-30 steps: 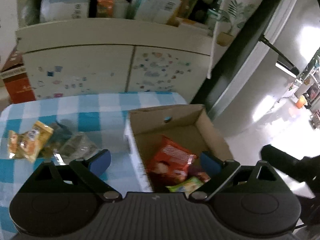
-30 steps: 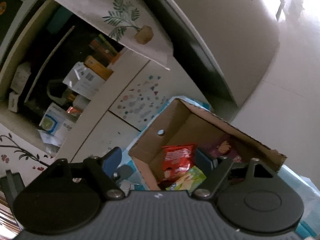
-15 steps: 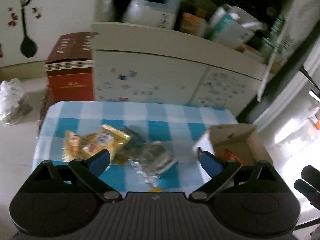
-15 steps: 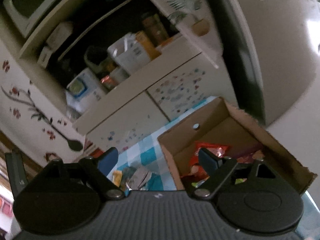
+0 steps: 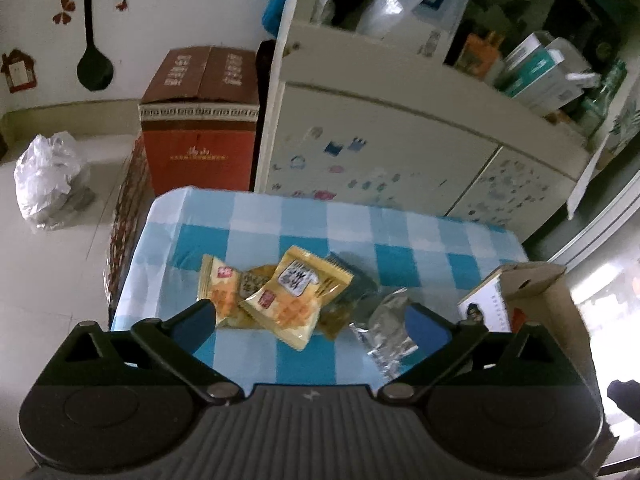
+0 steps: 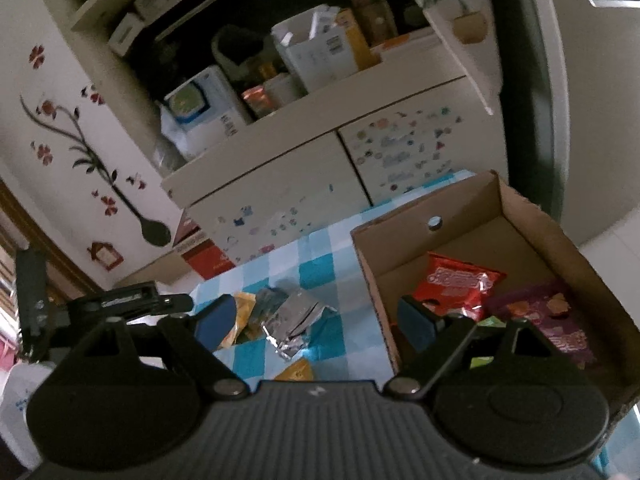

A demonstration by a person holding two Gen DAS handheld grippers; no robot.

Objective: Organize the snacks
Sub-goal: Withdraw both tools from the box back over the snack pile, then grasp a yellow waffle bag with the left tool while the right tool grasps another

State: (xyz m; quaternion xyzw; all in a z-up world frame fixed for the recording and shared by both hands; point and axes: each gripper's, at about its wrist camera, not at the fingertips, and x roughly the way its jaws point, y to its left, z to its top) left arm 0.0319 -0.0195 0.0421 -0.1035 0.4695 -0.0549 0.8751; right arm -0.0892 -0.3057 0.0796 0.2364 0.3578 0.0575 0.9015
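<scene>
A cream-coloured cabinet with two sticker-covered doors (image 5: 400, 168) is standing behind the blue-and-white checked tablecloth (image 5: 256, 216), and its open shelf is carrying a white-and-teal carton (image 5: 548, 72) and a small orange box (image 5: 478, 50). A red-brown cardboard carton with printed flaps (image 5: 200, 120) is sitting on the floor beside the cabinet. A crumpled white plastic bag (image 5: 48, 180) is lying on the pale floor tiles further off. A black spoon-shaped wall sticker (image 5: 94, 36) is hanging on the white wall, with a small red house-shaped sticker (image 5: 18, 72) showing beside it.
</scene>
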